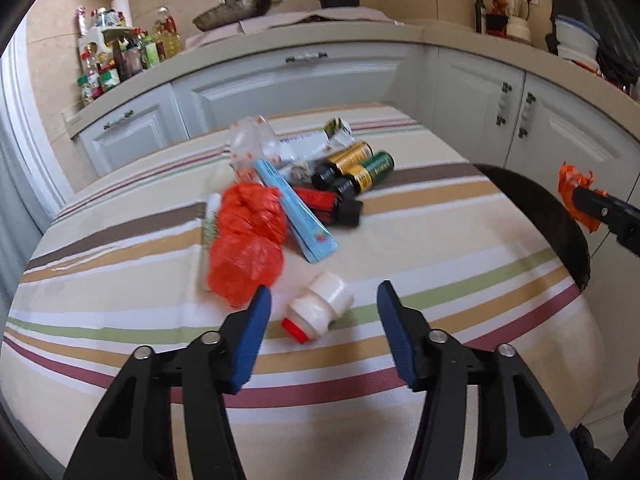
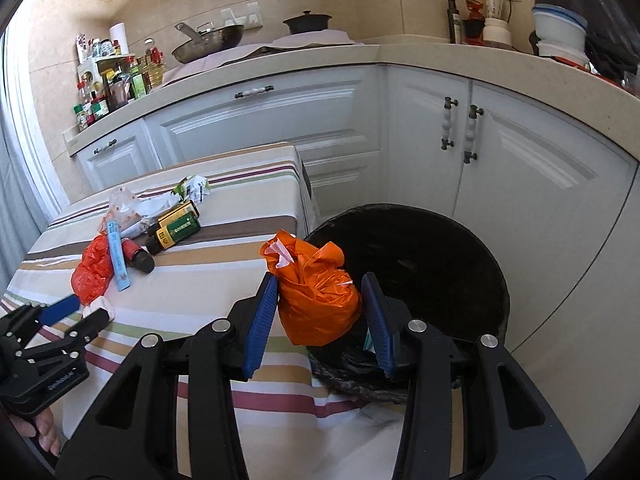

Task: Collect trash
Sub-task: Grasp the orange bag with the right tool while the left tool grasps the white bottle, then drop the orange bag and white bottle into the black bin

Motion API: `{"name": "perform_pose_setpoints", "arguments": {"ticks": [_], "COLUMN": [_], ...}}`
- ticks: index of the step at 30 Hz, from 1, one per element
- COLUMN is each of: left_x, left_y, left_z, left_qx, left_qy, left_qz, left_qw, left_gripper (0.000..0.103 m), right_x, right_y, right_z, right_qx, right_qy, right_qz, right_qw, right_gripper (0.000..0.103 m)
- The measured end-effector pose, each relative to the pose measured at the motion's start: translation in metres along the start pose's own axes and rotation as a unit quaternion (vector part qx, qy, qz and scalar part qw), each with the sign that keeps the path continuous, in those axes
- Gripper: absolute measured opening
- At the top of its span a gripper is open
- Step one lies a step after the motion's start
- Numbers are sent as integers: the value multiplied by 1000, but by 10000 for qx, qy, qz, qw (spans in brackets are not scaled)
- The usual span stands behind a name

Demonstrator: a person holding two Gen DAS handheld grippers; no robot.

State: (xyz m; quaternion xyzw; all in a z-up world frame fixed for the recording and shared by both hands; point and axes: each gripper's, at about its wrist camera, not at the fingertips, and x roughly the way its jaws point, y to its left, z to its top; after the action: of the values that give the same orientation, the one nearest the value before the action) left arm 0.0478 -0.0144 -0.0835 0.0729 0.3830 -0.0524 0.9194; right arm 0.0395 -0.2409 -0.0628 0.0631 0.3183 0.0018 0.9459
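Pinched between my right gripper (image 2: pixel 320 308) pads, the orange bag (image 2: pixel 316 300) hangs at the rim of the black bin (image 2: pixel 440 264), positioned for dropping, I judge. My left gripper (image 1: pixel 324 300) is spread around the white bottle (image 1: pixel 320 306) on the striped table (image 1: pixel 440 240), near remaining trash.

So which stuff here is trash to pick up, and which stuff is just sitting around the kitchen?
Trash job:
- orange bag, in the right gripper
- black bin
- white pill bottle, ahead of the open left gripper
- red bag
- blue packet
- green and gold cans

Just sitting around:
- wok
- black pot
- sauce bottles
- paper towel roll
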Motion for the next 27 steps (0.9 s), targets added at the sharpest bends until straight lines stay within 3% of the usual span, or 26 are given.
{"name": "perform_pose_setpoints", "arguments": {"ticks": [4,8,15,27], "left_x": [7,13,13,-17], "left_y": [1,1,-2,-15], "left_z": [-1,-2,-4,21], "left_qx": [-53,-51,-14,-146], "left_qy": [114,208,123,-542], "left_qz": [-12,-46,-68,-289], "left_qw": [9999,9998,9999,9980], "left_gripper": [49,38,37,35], "right_x": [1,2,2,-4], "right_y": [-3,-5,-5,-15], "right_z": [0,-1,-2,5], "right_qx": [34,61,62,66], "right_qy": [9,16,19,-175], "right_qz": [8,2,0,-131], "right_qw": [10000,10000,10000,9997], "right_gripper": [42,42,42,42]}}
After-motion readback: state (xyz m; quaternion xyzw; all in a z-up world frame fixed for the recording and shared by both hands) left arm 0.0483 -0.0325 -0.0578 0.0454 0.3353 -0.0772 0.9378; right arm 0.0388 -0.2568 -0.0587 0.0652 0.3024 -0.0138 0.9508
